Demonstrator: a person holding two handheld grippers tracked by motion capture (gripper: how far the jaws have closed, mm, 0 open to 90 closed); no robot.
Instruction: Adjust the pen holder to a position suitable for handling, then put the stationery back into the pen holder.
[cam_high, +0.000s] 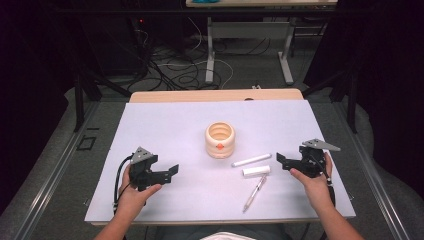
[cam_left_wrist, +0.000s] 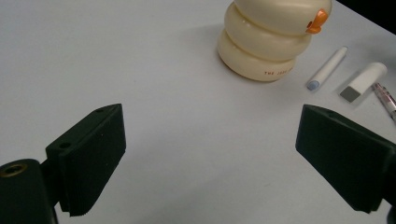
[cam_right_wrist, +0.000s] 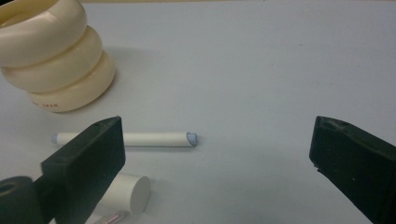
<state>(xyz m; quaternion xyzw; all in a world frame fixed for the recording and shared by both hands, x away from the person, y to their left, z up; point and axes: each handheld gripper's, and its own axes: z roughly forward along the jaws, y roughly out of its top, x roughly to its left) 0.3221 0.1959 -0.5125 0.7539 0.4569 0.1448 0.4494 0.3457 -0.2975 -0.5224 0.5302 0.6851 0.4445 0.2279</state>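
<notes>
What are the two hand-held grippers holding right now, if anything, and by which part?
Nothing. The left hand-held gripper and right hand-held gripper both stand open over the white table, apart from the slim white cylindrical marker.

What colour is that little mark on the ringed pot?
Orange, on the cream pot; clearest in the left gripper view.

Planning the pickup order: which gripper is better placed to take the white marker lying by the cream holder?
Right, probably. The right gripper is open, faces the white marker and sits close to it. The left gripper is open too, but farther away.
</notes>
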